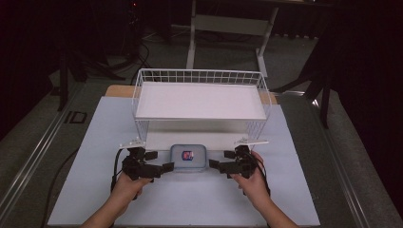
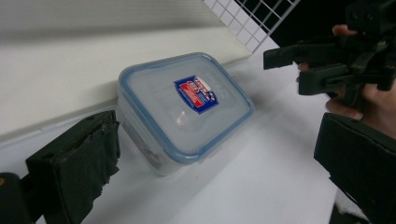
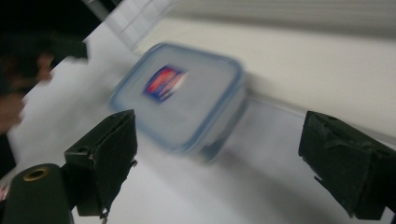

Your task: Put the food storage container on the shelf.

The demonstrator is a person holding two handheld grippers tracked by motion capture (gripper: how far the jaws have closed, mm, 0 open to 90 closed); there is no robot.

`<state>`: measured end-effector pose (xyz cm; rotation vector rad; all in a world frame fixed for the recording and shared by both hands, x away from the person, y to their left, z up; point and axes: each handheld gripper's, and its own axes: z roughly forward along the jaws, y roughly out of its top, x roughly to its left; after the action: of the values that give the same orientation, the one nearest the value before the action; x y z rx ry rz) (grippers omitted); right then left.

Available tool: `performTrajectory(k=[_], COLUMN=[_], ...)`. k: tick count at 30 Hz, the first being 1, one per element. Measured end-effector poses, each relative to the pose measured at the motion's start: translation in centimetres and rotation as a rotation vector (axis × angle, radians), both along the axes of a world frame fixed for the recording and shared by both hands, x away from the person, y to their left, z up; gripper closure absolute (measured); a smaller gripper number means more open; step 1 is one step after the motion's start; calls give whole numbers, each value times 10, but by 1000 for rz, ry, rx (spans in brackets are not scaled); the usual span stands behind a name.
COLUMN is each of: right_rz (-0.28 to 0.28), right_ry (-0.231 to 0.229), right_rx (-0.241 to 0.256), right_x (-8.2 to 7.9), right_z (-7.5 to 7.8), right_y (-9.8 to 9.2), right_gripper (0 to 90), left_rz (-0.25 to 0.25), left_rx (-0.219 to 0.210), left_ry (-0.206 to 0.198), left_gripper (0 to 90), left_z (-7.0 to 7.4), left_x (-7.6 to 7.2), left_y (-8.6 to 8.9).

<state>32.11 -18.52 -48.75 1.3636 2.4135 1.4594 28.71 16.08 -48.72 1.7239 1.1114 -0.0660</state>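
With both grippers, left (image 1: pixel 160 167) and right (image 1: pixel 219 164), spread wide and holding nothing, we flank the lidded plastic box (image 1: pixel 188 157) on the table just before the wire rack (image 1: pixel 199 102), judging level, even closing best, though the right gripper view's blur hides the box's latches.

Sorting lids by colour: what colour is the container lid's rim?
Blue, on the clear plastic container; left gripper view.
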Motion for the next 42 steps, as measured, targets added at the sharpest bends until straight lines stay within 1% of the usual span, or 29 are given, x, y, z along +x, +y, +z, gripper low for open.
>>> performTrajectory(k=[1, 2, 3, 4, 5, 6, 7, 8, 9, 10, 11, 12, 13, 14, 16, 17, 18, 20, 21, 23, 26, 27, 30, 31, 32, 34, 37, 40, 42], right_rz=[-13, -13, -26, -31, -29, -39, -36, -24, -27, -27, -31, -39, -47, -52, -62, -64, -66, -66, -69, -68, -66, -69, -76, -77, -71, -68, -72, -79, -82], right_ry=[22, 44, 64, 82, 90, 99, 113, 143, 165, 176, 202, 223, 242, 267, 294, 307, 312, 324, 331, 342, 359, 363, 377, 383, 400, 400, 407, 427, 435], right_rx=[5, 6, 3, -3, -7, -15, -10, 11, 20, 30, 36, 42, 61, 77, 95, 100, 92, 87, 84, 77, 67, 66, 52, 55, 67, 71, 72, 84, 89], right_x=[3, 6, 9, 11, 13, 14, 16, 18, 20, 22, 24, 25, 26, 27, 28, 29, 30, 31, 31, 33, 34, 34, 35, 35, 36, 35, 35, 34, 33], right_z=[-1, -2, -4, -5, -6, -7, -7, -9, -10, -12, -13, -15, -17, -17, -19, -20, -20, -21, -22, -23, -26, -27, -30, -31, -32, -32, -31, -32, -32], right_y=[1, 3, 5, 7, 8, 10, 12, 13, 15, 16, 19, 21, 22, 23, 25, 27, 28, 30, 32, 34, 37, 38, 40, 41, 42, 43, 44, 42, 41], right_gripper=[116, 116, 117, 117, 117, 116, 117, 117, 117, 117, 118, 120, 121, 146, 160, 180, 182, 216, 220, 237, 259, 260, 284, 293, 300, 332, 337, 350, 352], left_rz=[-7, -14, -28, -31, -17, -15, 5, 19, 34, 52, 62, 80, 76, 82, 92, 90, 94, 94, 93, 89, 97, 95, 104, 106, 110, 115, 97, 67, 51], left_rx=[-24, -34, -34, -15, 4, 10, 12, 12, 19, 21, 25, 41, 41, 47, 61, 57, 56, 46, 52, 45, 35, 42, 51, 44, 40, 39, 40, 63, 95], left_ry=[33, 49, 54, 60, 70, 82, 98, 116, 130, 155, 170, 183, 204, 221, 237, 251, 262, 270, 269, 269, 288, 298, 310, 318, 323, 326, 327, 317, 304], left_gripper=[13, 54, 92, 99, 99, 99, 98, 98, 98, 100, 116, 139, 153, 153, 157, 157, 164, 232, 238, 312, 352, 369, 387, 391, 391, 392, 390, 393, 406], left_z=[-2, -4, -5, -6, -8, -9, -11, -13, -14, -16, -17, -18, -19, -20, -22, -24, -25, -27, -28, -29, -30, -31, -32, -32, -32, -32, -33, -31, -28], left_x=[4, 6, 8, 9, 12, 14, 15, 18, 19, 22, 24, 26, 29, 30, 32, 33, 34, 35, 35, 37, 39, 40, 42, 42, 42, 42, 43, 41, 38], left_y=[0, 1, 0, -1, -3, -3, -3, -4, -4, -6, -7, -9, -10, -11, -14, -14, -15, -16, -18, -20, -20, -20, -20, -20, -20, -20, -20, -20, -23])
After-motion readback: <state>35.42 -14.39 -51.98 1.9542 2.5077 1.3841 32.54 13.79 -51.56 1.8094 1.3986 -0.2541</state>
